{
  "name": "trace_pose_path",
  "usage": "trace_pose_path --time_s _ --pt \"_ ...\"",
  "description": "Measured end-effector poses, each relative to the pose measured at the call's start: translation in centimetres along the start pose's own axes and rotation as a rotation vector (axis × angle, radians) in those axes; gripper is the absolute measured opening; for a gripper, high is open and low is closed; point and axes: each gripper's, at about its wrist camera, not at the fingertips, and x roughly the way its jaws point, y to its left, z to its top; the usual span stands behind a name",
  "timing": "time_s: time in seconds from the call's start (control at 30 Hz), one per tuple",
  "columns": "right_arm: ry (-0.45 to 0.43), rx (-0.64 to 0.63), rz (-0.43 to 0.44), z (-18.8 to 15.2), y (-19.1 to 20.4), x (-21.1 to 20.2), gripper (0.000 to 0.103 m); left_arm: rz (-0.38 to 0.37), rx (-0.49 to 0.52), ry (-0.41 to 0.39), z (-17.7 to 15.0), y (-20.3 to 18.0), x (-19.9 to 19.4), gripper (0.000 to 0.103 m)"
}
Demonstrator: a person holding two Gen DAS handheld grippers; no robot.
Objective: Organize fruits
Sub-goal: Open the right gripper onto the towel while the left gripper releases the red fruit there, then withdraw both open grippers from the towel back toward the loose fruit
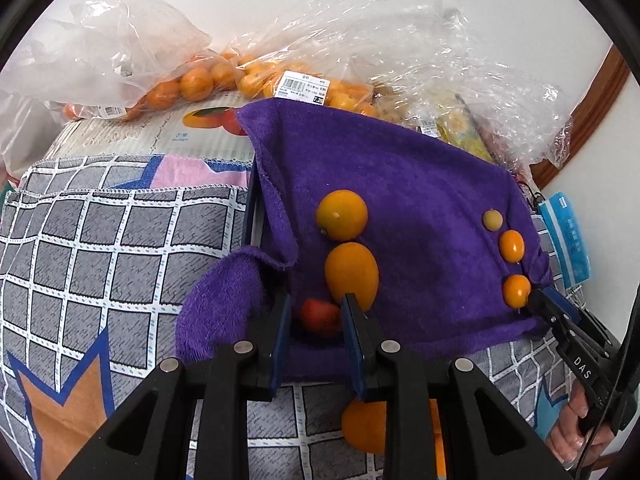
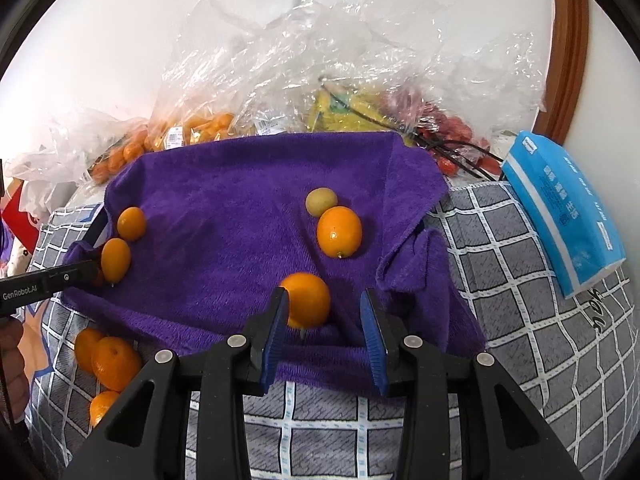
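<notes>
A purple towel (image 1: pixel 420 220) (image 2: pixel 224 208) lies on the checked cloth with small fruits in two rows. My left gripper (image 1: pixel 317 301) is shut on a small red fruit (image 1: pixel 320 317) at the towel's near edge, just below two orange kumquats (image 1: pixel 352 274). In the right wrist view that gripper (image 2: pixel 94 272) comes in from the left. My right gripper (image 2: pixel 325 294) stands open around an orange kumquat (image 2: pixel 306 300): the fruit rests on the towel against the left pad, clear of the right one. Beyond it lie another kumquat (image 2: pixel 339 231) and a yellowish fruit (image 2: pixel 321 201).
Clear plastic bags of oranges (image 1: pixel 196 82), yellow fruit and red fruit (image 2: pixel 452 128) are piled behind the towel. A blue tissue pack (image 2: pixel 560 216) lies to the right. Loose oranges (image 2: pixel 112 360) sit on the checked cloth (image 1: pixel 100 240) in front. A hand (image 1: pixel 576 432) holds the right gripper.
</notes>
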Motion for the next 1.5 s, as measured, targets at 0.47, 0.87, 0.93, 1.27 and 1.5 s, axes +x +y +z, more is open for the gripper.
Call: trace_pose_path --time_s 0.47,0.87,0.93,1.27,1.5 --pt "-0.076 0.007 -0.003 -1.3 0.5 -5.1 0.042 -0.011 0.025 -0.053 -2.0 -1.2 -4.4 0.030" --pt "-0.164 -0.010 0.001 -3.0 2.3 -10.3 0.042 -0.022 0.033 -0.137 -5.4 -1.3 -9.5 0.042" --pt "-0.182 -0.009 -0.006 -3.4 2.6 -11.1 0.042 -0.022 0.032 -0.147 -6.0 -1.3 -10.2 0.042" --pt "-0.198 0.000 0.010 -4.9 3.4 -14.2 0.042 -0.019 0.024 -0.189 -8.5 -1.0 -12.7 0.044" --pt "-0.210 0.000 0.016 -6.2 3.9 -15.4 0.042 -0.015 0.040 -0.218 -10.2 -1.4 -13.9 0.047"
